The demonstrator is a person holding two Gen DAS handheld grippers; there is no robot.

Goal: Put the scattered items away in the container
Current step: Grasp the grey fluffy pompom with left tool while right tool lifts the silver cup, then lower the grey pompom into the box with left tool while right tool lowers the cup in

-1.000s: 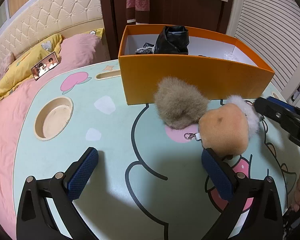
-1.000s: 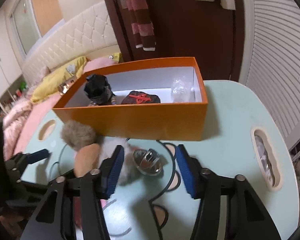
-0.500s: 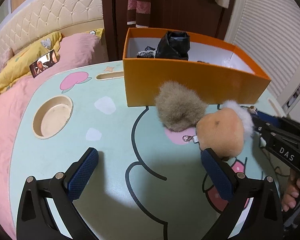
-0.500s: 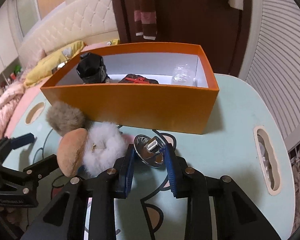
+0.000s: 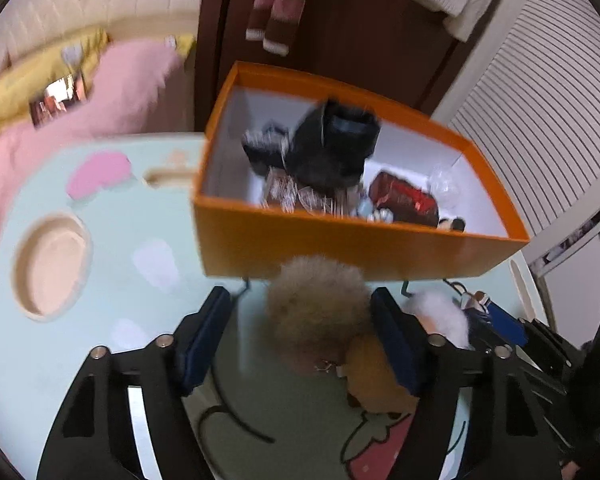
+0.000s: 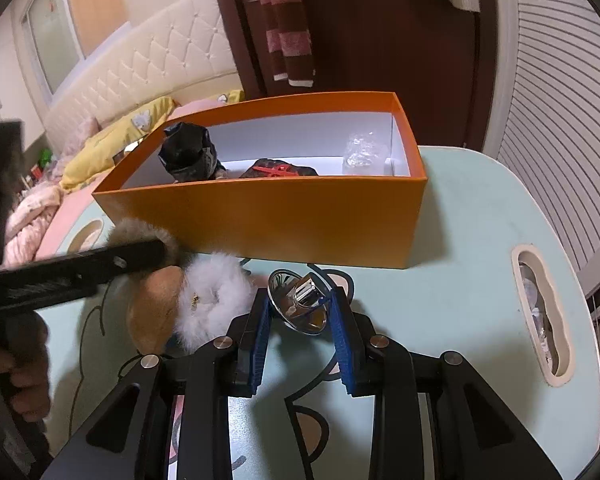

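Box (image 6: pixel 284 220), orange, sits at the far side of the table (image 6: pixel 480 216) and is my landmark throughout. It already holds a black bag (image 5: pixel 332 144), a dark red packet (image 5: pixel 404 198) and some clear wrap (image 6: pixel 360 152). Still outside, just in front of its near wall: a grey-brown pompom (image 5: pixel 320 312), a tan-and-white plush (image 6: pixel 188 304) touching it, and a shiny metal cup (image 6: pixel 300 304) to the right of the plush.

Step in hand, as I judge it: a double pickup. My left gripper (image 5: pixel 300 332) straddles the pompom and its jaws are closing; the right pad looks to brush the fur, the left pad is clear of it, so no grip yet. My right gripper (image 6: pixel 300 312) is clenched on the cup, pads pressed to its rim on both sides.

Next move, my estimate: finish the left squeeze, then lift both loads over the near wall and release inside. A clip seems to join pompom and plush, so the plush may trail and snag on the wall; I would lift high.

View notes: left camera, blurred, looks down into the box and shows small items along its near inside edge that the right camera hides. Right camera alone shows the grip on the cup and a hand (image 6: pixel 24 364) on the left tool.
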